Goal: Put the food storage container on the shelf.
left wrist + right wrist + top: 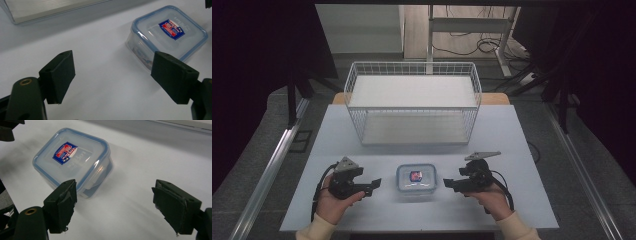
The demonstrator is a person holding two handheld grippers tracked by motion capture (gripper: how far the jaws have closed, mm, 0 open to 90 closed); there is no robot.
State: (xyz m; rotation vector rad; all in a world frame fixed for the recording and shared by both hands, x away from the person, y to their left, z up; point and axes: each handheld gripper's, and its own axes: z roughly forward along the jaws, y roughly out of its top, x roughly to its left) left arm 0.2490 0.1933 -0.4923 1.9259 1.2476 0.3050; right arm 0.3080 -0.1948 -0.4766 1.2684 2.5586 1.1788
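High view, looking down on a pale surface: a small clear plastic container with a blue-rimmed lid and a red-and-blue label sits near the front edge. The left tool and right tool flank it, each held in a hand, pointing inward, not touching it. Both tools' jaws are spread wide and hold nothing. Behind stands a white wire basket
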